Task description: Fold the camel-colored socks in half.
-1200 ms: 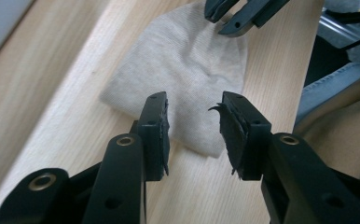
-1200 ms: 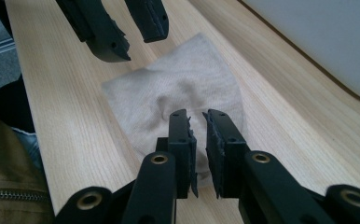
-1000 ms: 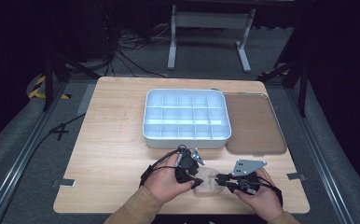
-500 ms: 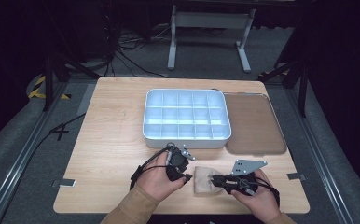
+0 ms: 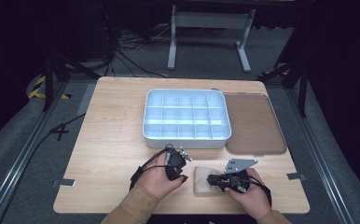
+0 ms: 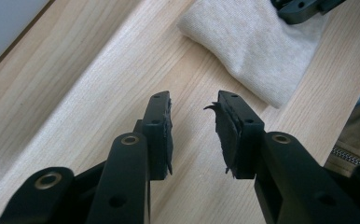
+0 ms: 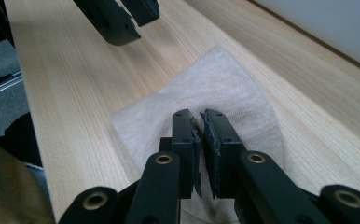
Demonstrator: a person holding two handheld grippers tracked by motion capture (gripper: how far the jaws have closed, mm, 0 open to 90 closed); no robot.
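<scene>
right tongs (image 7: 200,122) pinch the beige cloth (image 7: 215,88) on the surface; left tongs (image 6: 193,122), half-open and just closing on nothing, must next reach its near edge.

The near part of the light wooden table (image 5: 108,158) is mostly free, and a hand could pass widely on the left side, from the front edge up to the far edge. In the middle stands the white plastic organiser box with many small compartments (image 5: 186,116); its walls block a low, level pass. Just beside it on the right lies the flat brown translucent lid (image 5: 252,123), which is low. Between the box and the near edge, the folded beige knitted cloth (image 5: 205,181) lies flat, with the left gripper (image 5: 175,171) near its left side and the right gripper (image 5: 213,179) upon it, so this strip is narrow.
</scene>
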